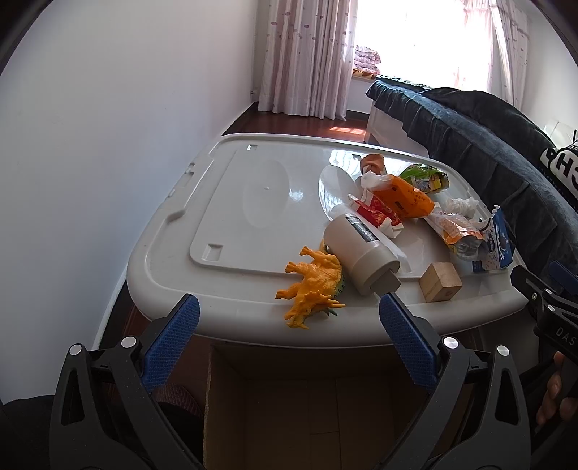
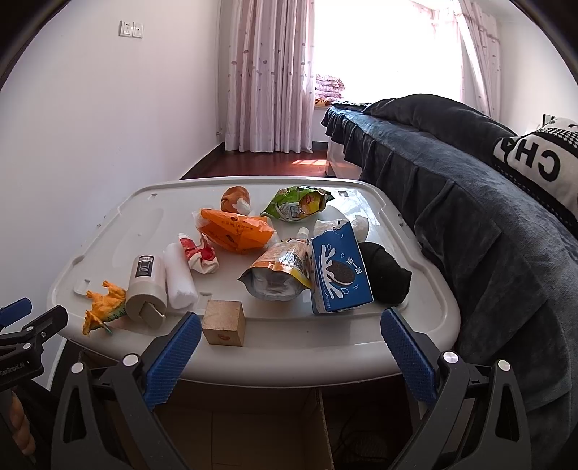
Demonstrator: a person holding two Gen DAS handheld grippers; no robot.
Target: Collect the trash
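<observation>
Crumpled wrappers, blue cookie box [image 2: 341,269] lying beside silver pouch [image 2: 278,271] on white bench [image 2: 253,347], open cardboard box [image 1: 307,408] below bench edge, left gripper [image 1: 289,318] and right gripper [image 2: 290,332] jaws wide apart, holding nothing

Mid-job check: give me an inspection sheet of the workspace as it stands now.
Surface: grey plastic bin lid used as a tabletop, crowded on the right half.
Job's things: orange wrapper, green snack bag, red-white wrapper, spouted pouch, blue cookie box, crumpled tissue; cardboard box open below the near edge.
Clutter: orange toy dinosaur, beige cylinder, wooden block, toy drumstick, black sock, white roll.
Grippers: left gripper and right gripper open, empty, at the near edge.
Cables: nothing seen.
Surroundings: dark-covered sofa, curtains, wall socket.
</observation>
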